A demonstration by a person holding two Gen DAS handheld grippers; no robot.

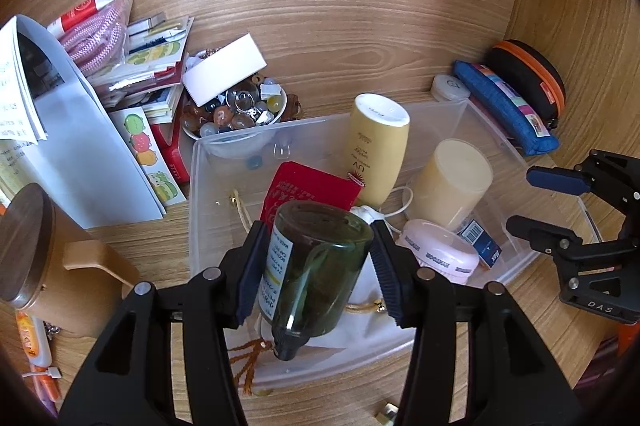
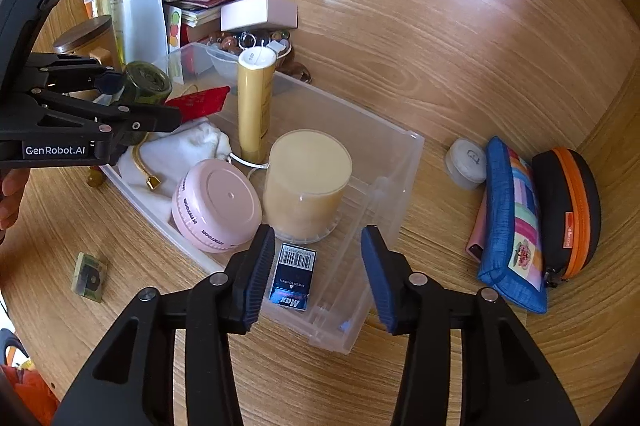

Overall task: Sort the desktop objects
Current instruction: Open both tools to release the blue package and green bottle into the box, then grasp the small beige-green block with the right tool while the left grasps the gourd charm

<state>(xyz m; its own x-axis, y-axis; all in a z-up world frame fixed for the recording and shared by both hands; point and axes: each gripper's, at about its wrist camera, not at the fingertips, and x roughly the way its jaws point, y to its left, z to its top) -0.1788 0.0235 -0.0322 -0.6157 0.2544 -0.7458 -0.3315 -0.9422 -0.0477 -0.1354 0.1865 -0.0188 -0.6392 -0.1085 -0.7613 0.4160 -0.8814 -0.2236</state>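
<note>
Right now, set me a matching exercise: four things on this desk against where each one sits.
Things:
1. green glass bottle
2. pink round case
3. blue pencil pouch
4. bowl of beads

Places:
A. on the desk, beside the orange-zip case
B. behind the clear bin's far end
C. between the left gripper's fingers
D. inside the clear bin

Pairs: 1-C, 2-D, 3-A, 4-B
</note>
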